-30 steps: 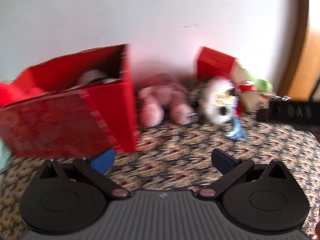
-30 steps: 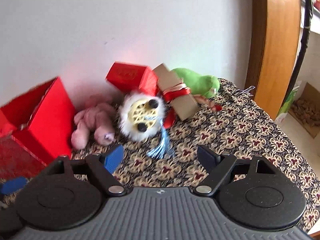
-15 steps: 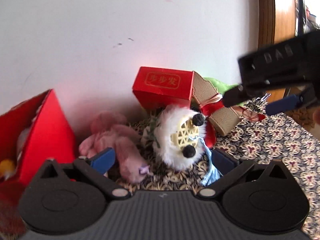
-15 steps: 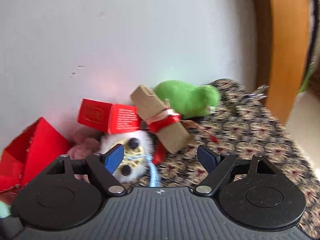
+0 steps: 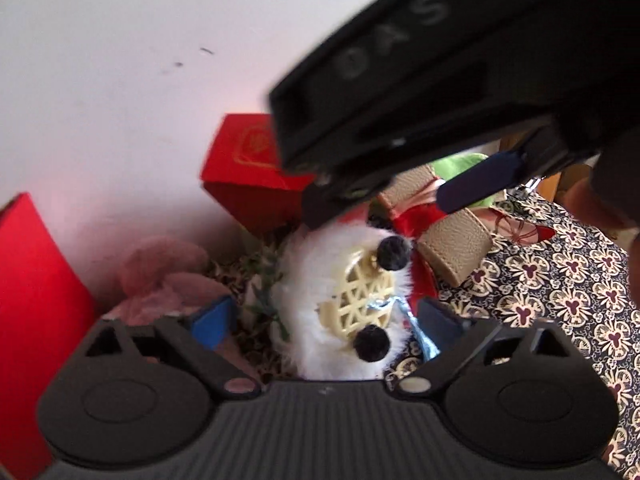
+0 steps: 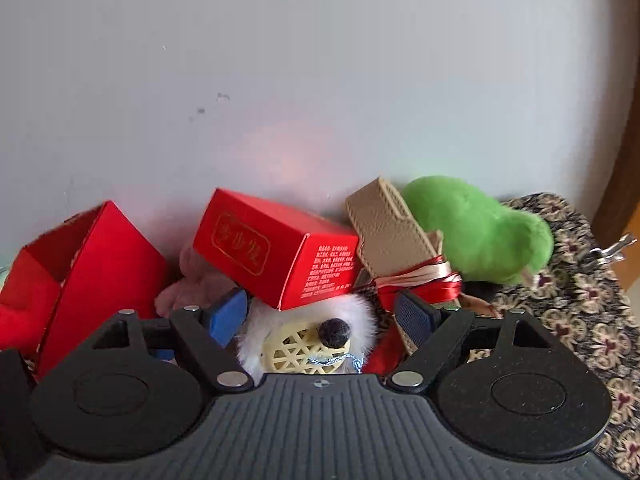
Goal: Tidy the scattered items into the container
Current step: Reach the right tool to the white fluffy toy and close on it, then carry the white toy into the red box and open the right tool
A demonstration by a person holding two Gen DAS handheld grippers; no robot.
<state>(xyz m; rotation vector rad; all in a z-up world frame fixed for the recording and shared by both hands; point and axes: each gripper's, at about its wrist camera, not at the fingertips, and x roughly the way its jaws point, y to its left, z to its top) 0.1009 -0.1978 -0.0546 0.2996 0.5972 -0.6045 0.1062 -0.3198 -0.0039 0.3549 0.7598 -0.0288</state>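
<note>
A white furry toy (image 5: 340, 280) with a cream lattice face and black pompoms lies on the patterned cloth, between the fingers of my open left gripper (image 5: 324, 322). My right gripper (image 6: 320, 316) is open too and hovers over the same toy (image 6: 312, 340). In the left wrist view it looms overhead as the right gripper (image 5: 380, 208). Behind lie a small red box (image 6: 276, 248), a tan pouch (image 6: 388, 232) tied with red ribbon, a green plush (image 6: 480, 228) and a pink plush (image 5: 160, 276). The red container (image 6: 80, 256) stands open at the left.
A white wall backs the pile closely. The patterned cloth (image 6: 580, 300) stretches to the right, with a metal clip (image 6: 612, 248) near its far edge. A wooden door frame (image 6: 628, 184) rises at the right. The container's wall (image 5: 32, 300) sits close to my left finger.
Both grippers have moved forward into the pile. The white furry toy now sits between the left fingers, and the right gripper has come in above it, filling the top of the left view.
</note>
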